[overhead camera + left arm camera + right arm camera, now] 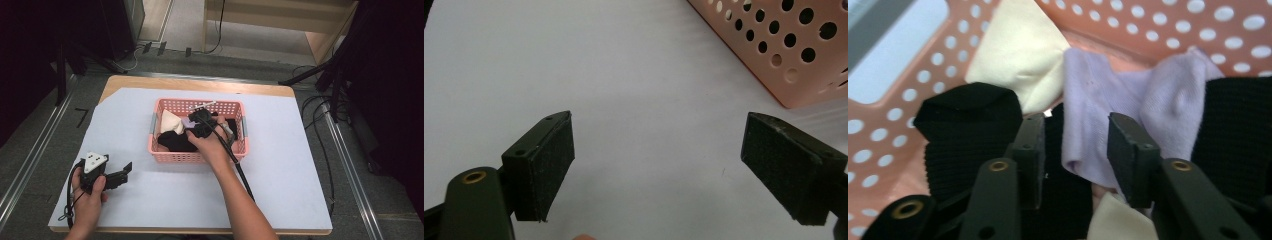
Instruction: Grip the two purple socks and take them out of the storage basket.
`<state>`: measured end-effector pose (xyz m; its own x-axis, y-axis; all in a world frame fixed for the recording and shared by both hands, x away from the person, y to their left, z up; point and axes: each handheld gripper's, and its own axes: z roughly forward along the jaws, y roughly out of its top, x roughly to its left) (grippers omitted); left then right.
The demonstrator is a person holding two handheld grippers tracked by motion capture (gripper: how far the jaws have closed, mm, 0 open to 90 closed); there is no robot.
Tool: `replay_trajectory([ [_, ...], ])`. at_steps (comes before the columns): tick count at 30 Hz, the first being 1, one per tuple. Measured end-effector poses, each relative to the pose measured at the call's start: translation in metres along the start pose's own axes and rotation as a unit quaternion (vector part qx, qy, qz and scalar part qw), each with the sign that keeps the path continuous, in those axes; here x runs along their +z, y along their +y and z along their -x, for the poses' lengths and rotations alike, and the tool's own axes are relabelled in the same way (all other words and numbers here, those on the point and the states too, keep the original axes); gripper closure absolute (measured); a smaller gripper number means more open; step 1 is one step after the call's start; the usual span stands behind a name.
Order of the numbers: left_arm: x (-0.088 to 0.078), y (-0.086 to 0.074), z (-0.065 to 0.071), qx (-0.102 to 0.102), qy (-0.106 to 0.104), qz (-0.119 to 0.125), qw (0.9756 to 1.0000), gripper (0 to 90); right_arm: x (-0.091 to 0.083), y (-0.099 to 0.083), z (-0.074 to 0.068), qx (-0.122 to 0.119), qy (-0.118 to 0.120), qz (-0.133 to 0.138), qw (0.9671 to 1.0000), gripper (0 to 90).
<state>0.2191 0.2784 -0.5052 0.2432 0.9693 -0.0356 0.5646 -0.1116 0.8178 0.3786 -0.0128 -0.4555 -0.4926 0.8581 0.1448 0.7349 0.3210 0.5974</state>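
Note:
A pink perforated basket (175, 156) stands mid-table and holds a cream cloth (170, 121), a black knit cloth (175, 141) and a lavender cloth (189, 122). My right gripper (198, 121) reaches down into the basket. In the right gripper view my right gripper (1079, 145) is open, and the folded edge of the lavender cloth (1128, 95) lies between its jaws, over the black cloth (963, 130). The cream cloth (1018, 55) lies behind. My left gripper (124, 172) rests at the front left, wide open over the white sheet (599, 60) with nothing between its jaws (656, 150).
The basket's corner (794, 55) is just ahead and to the right of the left gripper. The white sheet (280, 165) covers most of the wooden table (200, 84). Cables and dark stand legs (325, 75) lie on the floor around it.

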Motion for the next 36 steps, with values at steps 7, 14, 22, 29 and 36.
replay_trajectory([
  [7, 0.000, 0.000, 0.000, 0.001, 0.000, -0.001, 1.0000, 14.9, 0.012, 0.003, 0.002, 0.010, -0.013, -0.078, 0.9968, 76.8],
  [14, 0.000, 0.000, 0.000, 0.002, -0.001, -0.001, 1.0000, 15.0, 0.003, -0.002, 0.004, 0.015, 0.002, -0.022, 0.9996, 88.4],
  [22, 0.000, 0.000, 0.000, 0.000, 0.000, -0.002, 1.0000, 15.0, -0.022, -0.013, 0.007, 0.013, 0.032, 0.126, 0.9915, 88.5],
  [29, 0.000, 0.000, 0.000, 0.000, 0.000, -0.002, 1.0000, 15.0, -0.043, -0.020, 0.011, 0.006, 0.034, 0.220, 0.9749, 88.6],
  [36, 0.000, 0.000, 0.000, 0.001, 0.001, -0.002, 1.0000, 15.0, -0.061, -0.024, 0.012, -0.028, 0.028, 0.291, 0.9558, 88.6],
])
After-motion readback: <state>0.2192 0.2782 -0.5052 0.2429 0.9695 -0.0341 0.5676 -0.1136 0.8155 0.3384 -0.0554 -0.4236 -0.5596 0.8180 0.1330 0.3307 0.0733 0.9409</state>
